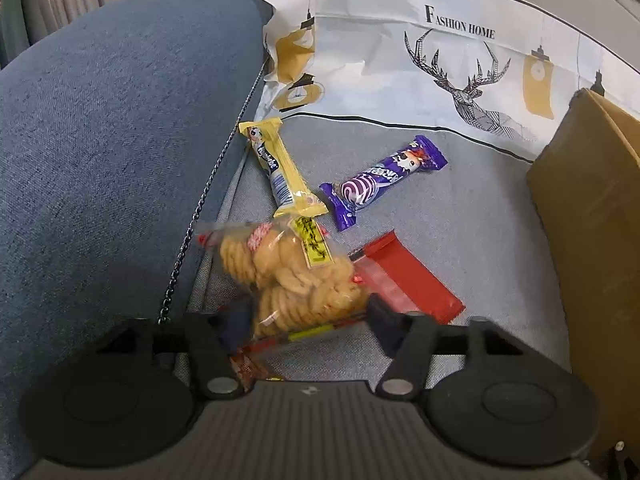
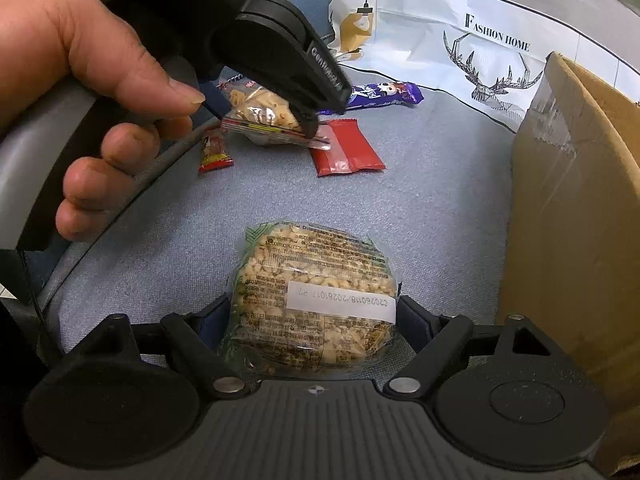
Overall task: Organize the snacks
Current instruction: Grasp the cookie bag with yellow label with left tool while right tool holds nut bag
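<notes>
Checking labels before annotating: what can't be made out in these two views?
Box inside: both views, cut off by the right edge.
Yellow bar: right wrist view, hidden behind left tongs.
Cookie bag label: left wrist view, blurred.
Rice cake print: right wrist view, too small.

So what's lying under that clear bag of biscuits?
Under the biscuit bag the red packet shows, its left end covered, plus a small red-edged packet near the left tool. Anything else beneath is hidden.
</notes>
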Demonstrator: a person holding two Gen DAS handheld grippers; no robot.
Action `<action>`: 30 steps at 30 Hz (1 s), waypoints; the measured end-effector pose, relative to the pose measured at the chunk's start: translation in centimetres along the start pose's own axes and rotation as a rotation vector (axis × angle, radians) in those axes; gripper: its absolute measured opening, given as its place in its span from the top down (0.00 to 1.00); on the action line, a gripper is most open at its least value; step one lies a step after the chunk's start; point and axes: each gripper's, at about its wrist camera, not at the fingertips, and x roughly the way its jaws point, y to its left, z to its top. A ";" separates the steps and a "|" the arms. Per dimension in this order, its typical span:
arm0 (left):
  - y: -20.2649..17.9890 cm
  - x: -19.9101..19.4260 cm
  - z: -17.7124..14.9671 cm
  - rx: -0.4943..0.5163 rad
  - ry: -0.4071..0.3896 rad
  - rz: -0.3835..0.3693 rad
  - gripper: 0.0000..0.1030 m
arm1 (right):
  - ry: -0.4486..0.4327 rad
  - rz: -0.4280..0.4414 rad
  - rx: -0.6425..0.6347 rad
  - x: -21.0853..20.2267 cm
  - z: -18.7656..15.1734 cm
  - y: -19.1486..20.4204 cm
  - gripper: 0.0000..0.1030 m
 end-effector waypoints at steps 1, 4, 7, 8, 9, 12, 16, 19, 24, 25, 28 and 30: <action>0.0 -0.2 -0.1 0.003 -0.005 -0.002 0.48 | -0.002 -0.002 -0.001 -0.1 0.0 0.0 0.19; 0.2 -0.7 -0.1 -0.002 -0.023 -0.018 0.59 | -0.010 -0.010 -0.008 -0.3 -0.1 0.3 0.21; 0.4 -1.6 0.0 -0.014 -0.052 -0.034 0.63 | -0.024 -0.020 -0.013 -0.6 -0.3 0.4 0.21; 0.4 -1.8 0.0 -0.015 -0.060 -0.037 0.65 | -0.029 -0.024 -0.013 -0.8 -0.3 0.5 0.21; 0.4 -2.2 -0.1 -0.017 -0.067 -0.042 0.72 | -0.035 -0.027 -0.011 -0.9 -0.3 0.4 0.21; 0.6 -2.9 -0.3 -0.039 -0.068 -0.074 0.73 | -0.058 -0.032 -0.005 -1.5 -0.2 0.2 0.21; 0.9 -3.6 -0.8 -0.056 -0.046 -0.102 0.74 | -0.074 -0.029 -0.004 -2.1 -0.3 0.2 0.21; 1.5 -3.5 -1.5 -0.110 0.051 -0.198 0.74 | -0.073 -0.031 -0.014 -2.3 -0.5 0.4 0.21; 0.8 -3.5 -2.4 -0.102 0.126 -0.330 0.54 | -0.069 -0.028 -0.030 -2.4 -0.6 0.6 0.21; 0.5 -3.9 -2.3 -0.082 0.102 -0.332 0.49 | -0.066 -0.030 -0.031 -2.3 -0.6 0.6 0.21; 0.9 -4.8 -1.8 -0.107 0.033 -0.342 0.30 | -0.055 -0.025 -0.029 -1.8 -0.5 0.5 0.21; 1.7 -4.8 -1.3 -0.159 0.003 -0.306 0.12 | -0.049 -0.022 -0.029 -1.5 -0.4 0.4 0.21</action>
